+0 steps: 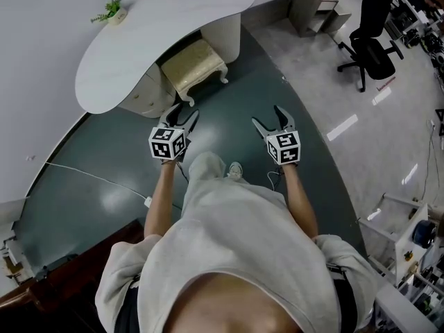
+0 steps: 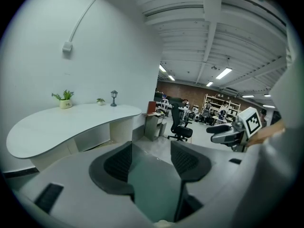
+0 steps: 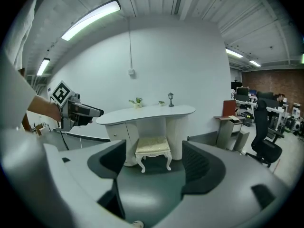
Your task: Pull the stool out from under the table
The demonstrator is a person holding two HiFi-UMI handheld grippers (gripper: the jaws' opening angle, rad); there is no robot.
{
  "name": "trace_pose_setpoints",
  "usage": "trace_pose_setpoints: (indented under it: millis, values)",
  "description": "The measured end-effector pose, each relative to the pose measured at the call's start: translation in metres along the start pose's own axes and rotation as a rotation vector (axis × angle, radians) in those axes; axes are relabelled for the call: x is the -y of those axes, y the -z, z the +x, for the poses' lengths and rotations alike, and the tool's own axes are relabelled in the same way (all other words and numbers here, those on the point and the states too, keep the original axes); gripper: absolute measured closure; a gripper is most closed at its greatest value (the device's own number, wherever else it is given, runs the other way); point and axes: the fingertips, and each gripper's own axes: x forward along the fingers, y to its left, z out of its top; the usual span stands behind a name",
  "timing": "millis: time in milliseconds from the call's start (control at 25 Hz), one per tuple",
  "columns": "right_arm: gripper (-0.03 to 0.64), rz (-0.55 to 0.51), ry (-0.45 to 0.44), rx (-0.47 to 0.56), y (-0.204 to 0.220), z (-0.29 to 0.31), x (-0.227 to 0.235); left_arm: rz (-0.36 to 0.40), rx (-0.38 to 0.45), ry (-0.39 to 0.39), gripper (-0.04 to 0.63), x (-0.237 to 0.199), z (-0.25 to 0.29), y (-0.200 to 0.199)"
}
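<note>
The stool (image 3: 153, 148), cream with a cushioned seat and curved white legs, is standing on the dark green floor (image 1: 104, 172), tucked partly under the front edge of the table (image 1: 159, 33), between the table's drawer unit (image 3: 116, 134) and its ribbed pedestal (image 3: 176, 137). Nothing is touching it. The curved white table is sitting against the wall, carrying a small potted plant (image 1: 111, 11) near its back edge towards the left end and a little lamp (image 3: 170, 99) further along that edge. Well apart from the stool, the left gripper (image 1: 182, 113) and the right gripper (image 1: 269, 116) are hovering side by side over the green floor, both pointing towards the table. Each is holding its jaws wide apart with only floor showing between them, so neither is gripping anything. A white cable (image 1: 90, 175) is lying across the floor to the left, and a black office chair (image 1: 371, 40) is standing on the grey floor off to the right.
</note>
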Motion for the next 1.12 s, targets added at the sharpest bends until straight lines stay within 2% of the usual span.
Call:
trace_pose_setpoints:
  millis: [240,600,1120]
  values:
    - [0.255,-0.001,-0.024,-0.016,-0.002,0.02,0.008,-0.001,-0.015,-0.013,0.345,-0.01,0.012,-0.002]
    - [0.255,-0.031,-0.069,-0.042,-0.014,0.07,0.014,-0.044,-0.031,-0.033,0.345,-0.043,0.039,0.005]
    - [0.255,-0.108,-0.108,-0.086,-0.084,0.194,0.03,-0.092,-0.018,-0.059,0.345,-0.139,0.103,-0.026]
